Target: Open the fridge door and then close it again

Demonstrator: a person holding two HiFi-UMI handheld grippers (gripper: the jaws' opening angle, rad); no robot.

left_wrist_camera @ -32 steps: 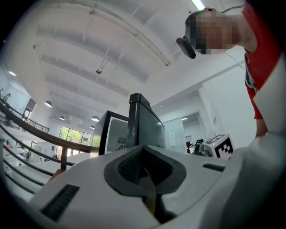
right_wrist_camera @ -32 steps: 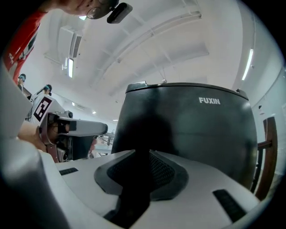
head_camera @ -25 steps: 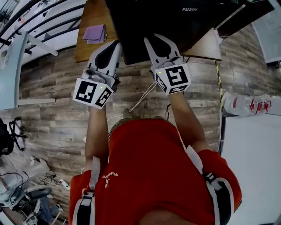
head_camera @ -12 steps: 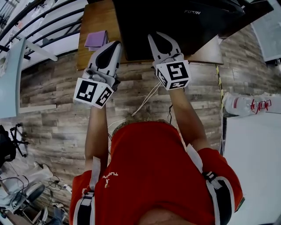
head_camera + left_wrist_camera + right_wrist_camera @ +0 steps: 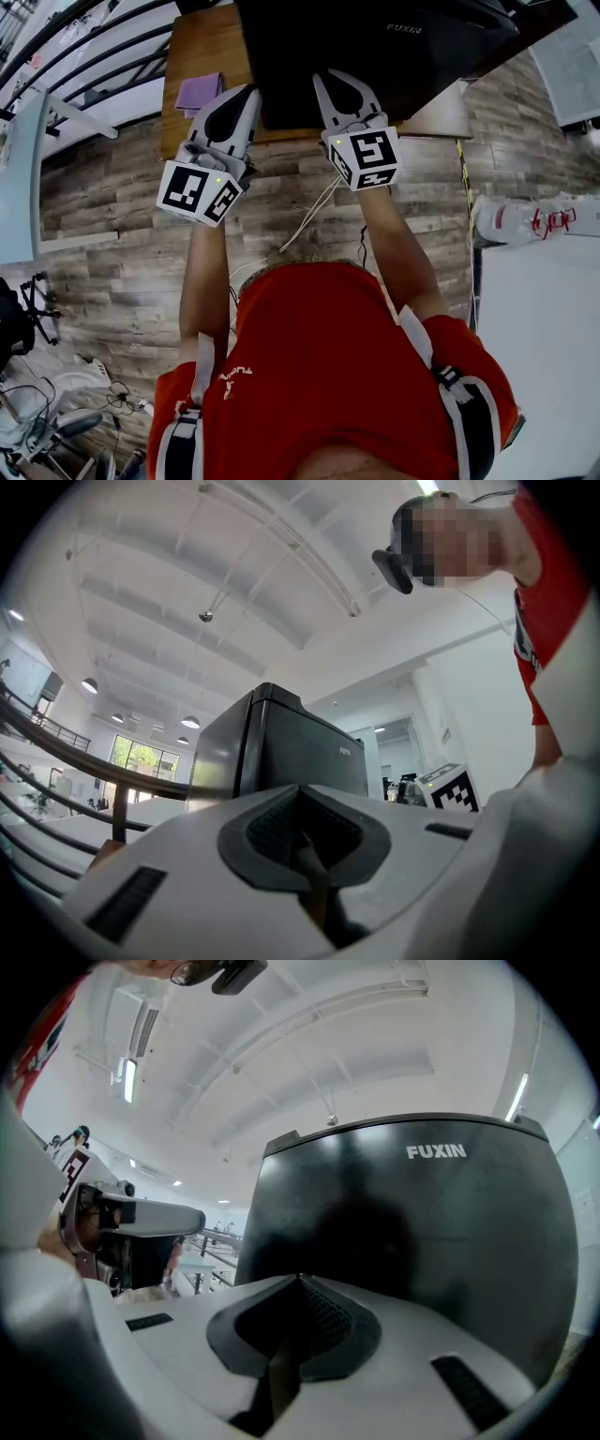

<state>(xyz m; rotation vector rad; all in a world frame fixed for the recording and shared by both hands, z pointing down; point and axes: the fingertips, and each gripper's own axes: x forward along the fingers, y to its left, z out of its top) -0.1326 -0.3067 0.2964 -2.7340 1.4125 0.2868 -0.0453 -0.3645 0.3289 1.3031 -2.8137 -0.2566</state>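
Fridge (image 5: 375, 47) is a small black one sitting on a wooden desk (image 5: 202, 47), with its front right up at the near edge. The door looks shut to me, so I'd say the opening hasn't started.

I can't spot a proper handle anywhere. My guess is you hook the free edge of the door or some recess there, but which side swings I honestly can't tell. The door should be stiff, smooth and a bit slippery, and a seal would probably make it resist at first and then pop. The box itself looks light enough to slide on the desk if you yank it.

Right gripper (image 5: 323, 77) is just at the fridge front, with its fingers (image 5: 394, 1354) pressed together and nothing between them. Left gripper (image 5: 249, 91) is off the fridge's left side over the desk's near edge, also with its fingers (image 5: 206, 874) together and empty.

A purple cloth (image 5: 200, 94) lies near the desk's near left corner.
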